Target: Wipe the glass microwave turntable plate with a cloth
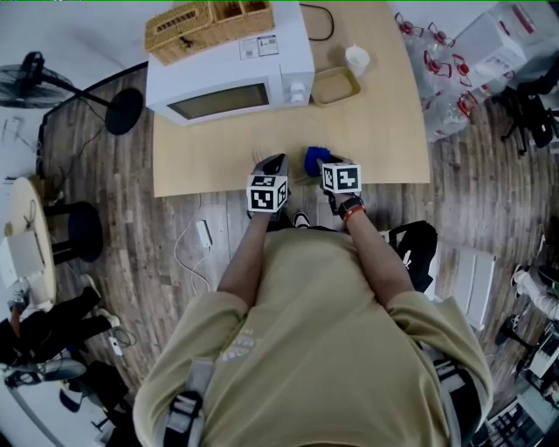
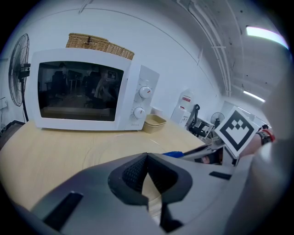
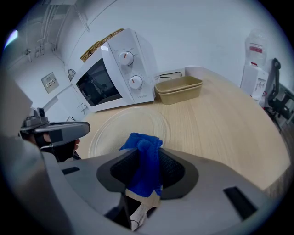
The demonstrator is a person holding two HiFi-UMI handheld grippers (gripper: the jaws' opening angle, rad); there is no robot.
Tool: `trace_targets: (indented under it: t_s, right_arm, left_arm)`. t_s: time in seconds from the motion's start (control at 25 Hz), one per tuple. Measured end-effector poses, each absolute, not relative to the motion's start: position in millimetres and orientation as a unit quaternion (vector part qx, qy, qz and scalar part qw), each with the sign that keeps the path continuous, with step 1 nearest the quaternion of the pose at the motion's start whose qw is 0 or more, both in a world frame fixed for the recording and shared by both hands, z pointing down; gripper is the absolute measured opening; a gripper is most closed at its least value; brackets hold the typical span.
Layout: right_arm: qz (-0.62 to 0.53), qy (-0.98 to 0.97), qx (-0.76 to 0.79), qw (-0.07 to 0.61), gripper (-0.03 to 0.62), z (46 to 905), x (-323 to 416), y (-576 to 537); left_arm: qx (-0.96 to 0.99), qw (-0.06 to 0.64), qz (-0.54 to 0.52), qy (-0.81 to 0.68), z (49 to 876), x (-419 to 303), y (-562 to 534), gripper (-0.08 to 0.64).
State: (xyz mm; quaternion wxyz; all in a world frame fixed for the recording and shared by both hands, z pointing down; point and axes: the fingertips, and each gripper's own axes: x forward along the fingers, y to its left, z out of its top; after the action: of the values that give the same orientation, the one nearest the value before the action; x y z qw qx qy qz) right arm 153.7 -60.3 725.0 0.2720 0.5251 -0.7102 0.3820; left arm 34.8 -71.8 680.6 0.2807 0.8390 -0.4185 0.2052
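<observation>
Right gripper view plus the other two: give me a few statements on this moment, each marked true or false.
1. The right gripper is shut on the blue cloth. True.
2. The glass turntable plate sits inside the microwave. False: it lies on the table in front of the microwave, whose door is shut.
3. The left gripper holds the plate's rim. False: its jaws are together with nothing between them.
4. A wicker basket rests on top of the microwave. True.
5. The tan tray is stacked on the basket. False: it stands on the table beside the microwave.
</observation>
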Motion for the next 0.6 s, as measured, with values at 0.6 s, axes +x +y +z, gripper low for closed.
trace_targets:
  t_s: [0.6]
  right_arm:
    - [0.377, -0.704, 0.547, 0.252, 0.115, 710.5, 154.3, -53.2]
  left_arm:
    - [0.822, 0.290, 0.189, -0.451, 677.4, 1.9, -61.6, 0.017]
